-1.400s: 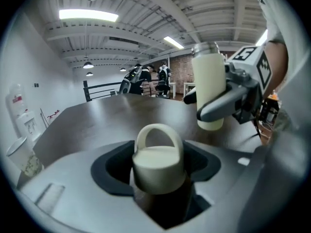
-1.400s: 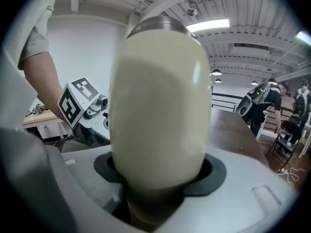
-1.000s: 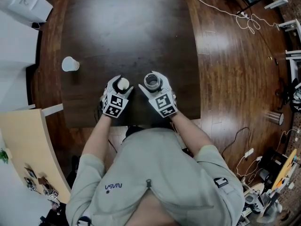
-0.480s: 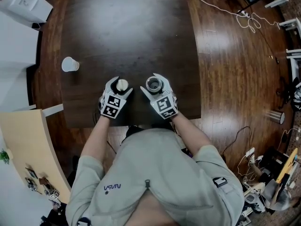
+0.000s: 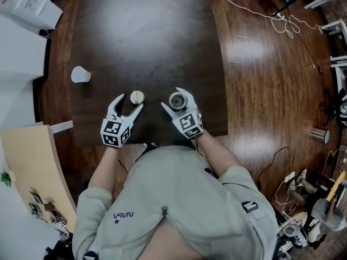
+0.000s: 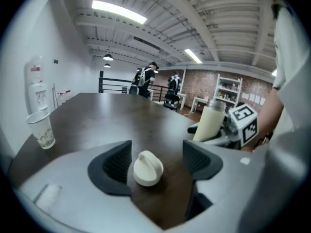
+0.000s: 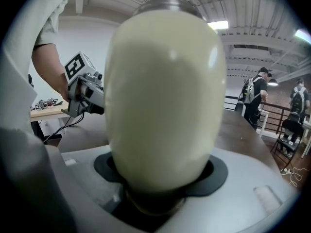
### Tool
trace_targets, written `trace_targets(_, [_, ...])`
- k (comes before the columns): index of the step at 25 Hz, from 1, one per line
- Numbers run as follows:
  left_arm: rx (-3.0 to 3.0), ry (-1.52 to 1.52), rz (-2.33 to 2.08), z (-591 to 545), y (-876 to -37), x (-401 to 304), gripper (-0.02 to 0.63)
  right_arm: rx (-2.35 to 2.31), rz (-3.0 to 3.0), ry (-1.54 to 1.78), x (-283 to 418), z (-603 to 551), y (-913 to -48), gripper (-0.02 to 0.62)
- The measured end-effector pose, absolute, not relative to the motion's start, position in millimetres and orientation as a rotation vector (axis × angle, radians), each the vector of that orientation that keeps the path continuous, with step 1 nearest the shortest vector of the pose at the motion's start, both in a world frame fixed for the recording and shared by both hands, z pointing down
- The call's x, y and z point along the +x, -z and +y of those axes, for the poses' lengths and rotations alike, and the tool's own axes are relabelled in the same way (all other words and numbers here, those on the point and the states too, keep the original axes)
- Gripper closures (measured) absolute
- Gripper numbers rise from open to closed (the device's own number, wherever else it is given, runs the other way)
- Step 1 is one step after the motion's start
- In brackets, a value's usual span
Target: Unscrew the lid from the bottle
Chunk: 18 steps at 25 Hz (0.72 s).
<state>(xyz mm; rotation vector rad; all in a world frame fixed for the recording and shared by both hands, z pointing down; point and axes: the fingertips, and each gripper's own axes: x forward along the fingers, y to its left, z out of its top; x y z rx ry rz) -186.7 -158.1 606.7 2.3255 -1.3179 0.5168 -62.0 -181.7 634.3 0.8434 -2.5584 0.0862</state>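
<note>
The left tool stands wide, its dark ribbed pads on either side of the lid without touching it. The lid, a small cream knob with a rounded ridge on top, is off the bottle and lies on the dark, glossy wooden tabletop near its near edge. Just to the right, the right tool is clamped round the bottle, a smooth, matt cream cylinder with rounded shoulders and a bare metal mouth, held upright on the tabletop. A pale paper cup stands at the tabletop's left edge.
</note>
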Motion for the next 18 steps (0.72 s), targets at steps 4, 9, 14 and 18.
trace_targets(4, [2.282,-0.436,-1.394,-141,-588,-193,0.291,0.861,-2.584,-0.069,-70,-189,-627,0.296])
trace_targets(9, [2.232,-0.403,-1.441,-128,-580,-195,0.307,0.854,-2.615,-0.05,-88,-197,-626,0.296])
trace_targets(14, [2.223,-0.331,-1.442,-123,-568,-179,0.307,0.839,-2.629,-0.042,-92,-195,-629,0.296])
trace_targets(18, [2.205,-0.281,-1.451,-122,-561,-169,0.307,0.77,-2.641,-0.08,-96,-188,-633,0.292])
